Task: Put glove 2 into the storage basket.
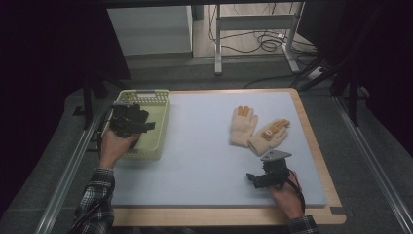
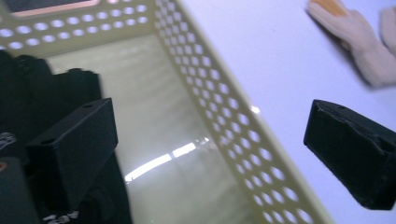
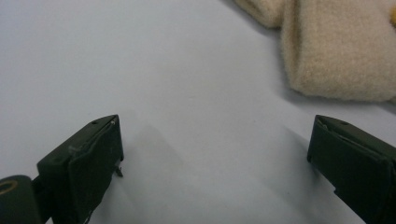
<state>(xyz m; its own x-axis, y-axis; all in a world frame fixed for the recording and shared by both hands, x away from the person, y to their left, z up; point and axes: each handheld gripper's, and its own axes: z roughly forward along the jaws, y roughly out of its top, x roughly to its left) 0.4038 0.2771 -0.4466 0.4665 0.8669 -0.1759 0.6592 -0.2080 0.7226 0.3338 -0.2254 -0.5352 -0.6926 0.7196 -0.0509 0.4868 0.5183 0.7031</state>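
At the left of the high view, a pale yellow perforated basket sits on the left edge of the light blue mat that covers the wooden tabletop. The left gripper is held over the basket by the person's left hand, whose plaid sleeve is cut off by the bottom edge. In the left gripper view, the jaws are spread wide: one jaw stands over the basket's glossy floor, the other over the mat, with the basket wall running between them. The dark shape at the left of that view, inside the basket, is too blurred to identify. Toward the right of the mat lie two cream knitted gloves with orange patches on the fingers; they touch each other, the left glove roughly straight and the right glove angled. Just near of them, the right gripper, topped by a grey three-cornered plate, is held low over the mat by the right hand. In the right gripper view, its jaws are spread and hold nothing, with bare mat between them and the cuff of a glove ahead, cut off by the top and right edges. No brand, label or legible writing is visible on any item.
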